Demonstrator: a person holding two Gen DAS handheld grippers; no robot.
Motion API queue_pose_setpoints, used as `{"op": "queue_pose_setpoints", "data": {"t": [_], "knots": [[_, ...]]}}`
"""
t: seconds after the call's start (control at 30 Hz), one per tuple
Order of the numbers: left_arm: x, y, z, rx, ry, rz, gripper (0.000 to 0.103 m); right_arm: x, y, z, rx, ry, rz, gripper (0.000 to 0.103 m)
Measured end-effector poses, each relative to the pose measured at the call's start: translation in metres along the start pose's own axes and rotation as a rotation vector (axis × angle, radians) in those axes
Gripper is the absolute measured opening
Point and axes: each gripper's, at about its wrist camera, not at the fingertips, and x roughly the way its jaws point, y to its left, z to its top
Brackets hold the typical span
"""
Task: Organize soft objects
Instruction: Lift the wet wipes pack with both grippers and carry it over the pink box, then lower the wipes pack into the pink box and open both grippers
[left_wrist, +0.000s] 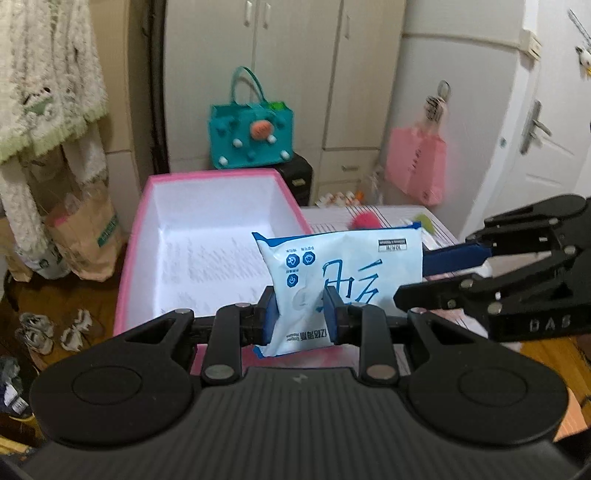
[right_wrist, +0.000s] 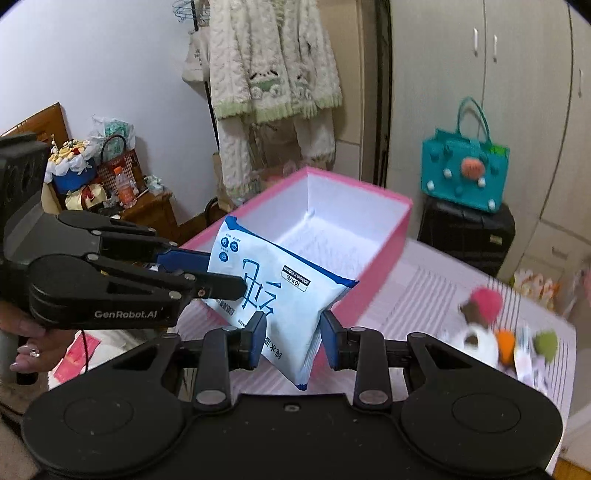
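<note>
Pink box (left_wrist: 207, 236) open on top, bare white floor inside, standing on the striped bench (right_wrist: 424, 295). Wipes pack (left_wrist: 332, 280) hangs over the box's near right rim. My left claw (left_wrist: 300, 314) is clamped on its lower part; my right claw (right_wrist: 293, 341) pinches its other end. Only the right view shows the plush toys (right_wrist: 491, 325) at the bench's far right, blurred.

A lived-in home, probably a bedroom: a cream wardrobe (left_wrist: 295, 74), knit cardigans (right_wrist: 273, 74) hanging by the wall, shoes (left_wrist: 51, 328) on the wood floor, a teal felt bag (left_wrist: 251, 133) on a suitcase (right_wrist: 467, 236).
</note>
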Motion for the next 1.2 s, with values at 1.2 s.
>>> {"op": "queue_pose_setpoints", "data": {"t": [1.2], "knots": [[0.135, 0.088, 0.045, 0.025, 0.222, 0.244, 0.029, 0.156, -0.031, 0.042, -0.009, 0.158, -0.026, 0.037]]}}
